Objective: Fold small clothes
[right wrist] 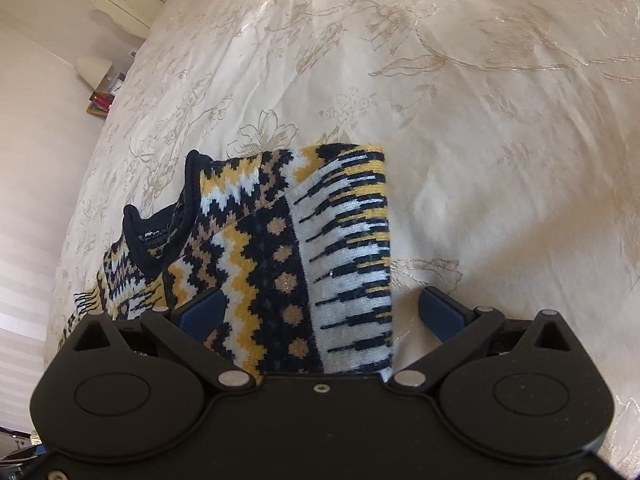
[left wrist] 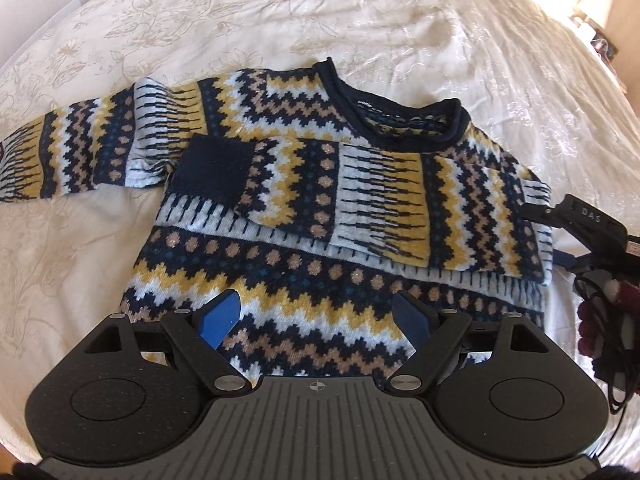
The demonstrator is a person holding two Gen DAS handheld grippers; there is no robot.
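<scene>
A small knitted sweater in navy, yellow, white and tan zigzags lies on the bed. Its right sleeve is folded across the chest, navy cuff to the left; its left sleeve stretches out to the left. My left gripper is open and empty, hovering over the sweater's lower hem. My right gripper is open, its fingers standing either side of the sweater's folded shoulder edge; it also shows in the left wrist view at the sweater's right side. The navy collar is to its left.
The bed is covered by a cream bedspread with embroidered flowers. A lamp and small items stand on a bedside table at the far left of the right wrist view. Black cables hang by the right gripper.
</scene>
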